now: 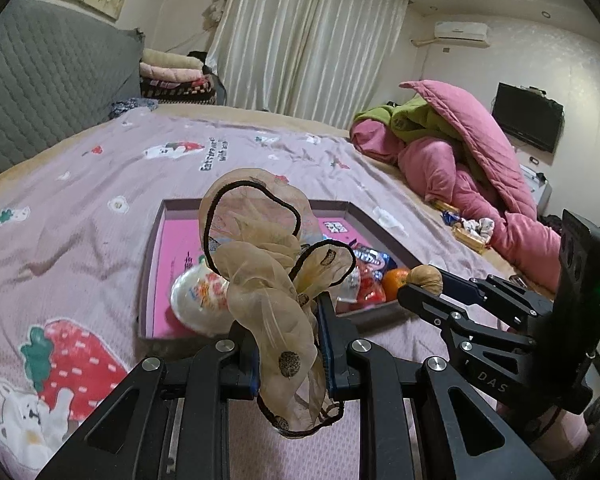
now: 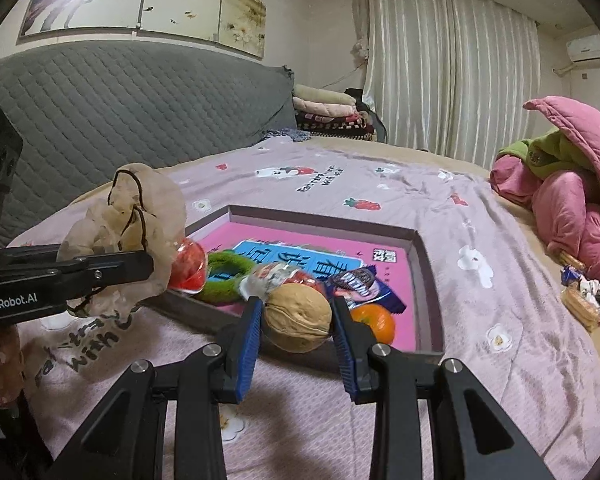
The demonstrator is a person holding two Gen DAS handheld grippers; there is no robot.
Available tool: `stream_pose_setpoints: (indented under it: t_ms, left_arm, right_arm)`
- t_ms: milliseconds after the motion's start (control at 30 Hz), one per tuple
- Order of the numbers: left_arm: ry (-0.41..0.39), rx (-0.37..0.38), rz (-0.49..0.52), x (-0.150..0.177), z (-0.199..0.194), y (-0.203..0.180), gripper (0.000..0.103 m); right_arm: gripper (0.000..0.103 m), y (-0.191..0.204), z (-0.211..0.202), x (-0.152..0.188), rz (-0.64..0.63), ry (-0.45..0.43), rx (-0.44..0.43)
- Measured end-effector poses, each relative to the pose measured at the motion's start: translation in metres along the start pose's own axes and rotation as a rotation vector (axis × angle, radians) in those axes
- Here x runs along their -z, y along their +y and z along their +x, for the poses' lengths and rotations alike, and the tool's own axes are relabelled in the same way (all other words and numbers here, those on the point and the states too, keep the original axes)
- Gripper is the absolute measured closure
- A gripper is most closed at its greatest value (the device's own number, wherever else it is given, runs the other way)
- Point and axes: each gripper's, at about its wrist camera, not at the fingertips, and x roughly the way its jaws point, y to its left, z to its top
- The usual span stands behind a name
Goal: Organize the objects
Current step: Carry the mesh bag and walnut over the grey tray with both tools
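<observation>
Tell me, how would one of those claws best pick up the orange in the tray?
Grip the orange across its round middle, coming from above. It sits low in the tray near the wall, with a snack pack against it, so a sideways approach looks blocked. Both claws are full now, so one must let go first.

**Bedroom surroundings**

A grey quilted headboard [image 2: 120, 92] backs the bed; pleated cream curtains [image 2: 452, 64] hang beyond. A crumpled pink quilt [image 1: 460, 168] lies right, below a wall-mounted television [image 1: 526, 122] and air conditioner [image 1: 462, 32].
</observation>
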Motion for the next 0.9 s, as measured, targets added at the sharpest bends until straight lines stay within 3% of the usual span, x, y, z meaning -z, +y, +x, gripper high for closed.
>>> stream_pose_setpoints:
  t_ms: [533,900]
  left_arm:
    - [-0.036,0.01,0.038,-0.031,0.024,-0.013,0.081]
    - [0.013,-0.009,0.05,-0.037,0.058,-0.007,0.081]
  right_arm:
    - [0.068,-0.016,0.024,-0.013,-0.009,0.009,0.028]
    - [0.068,-0.026,0.045,-0.02,-0.023,0.027,0.04]
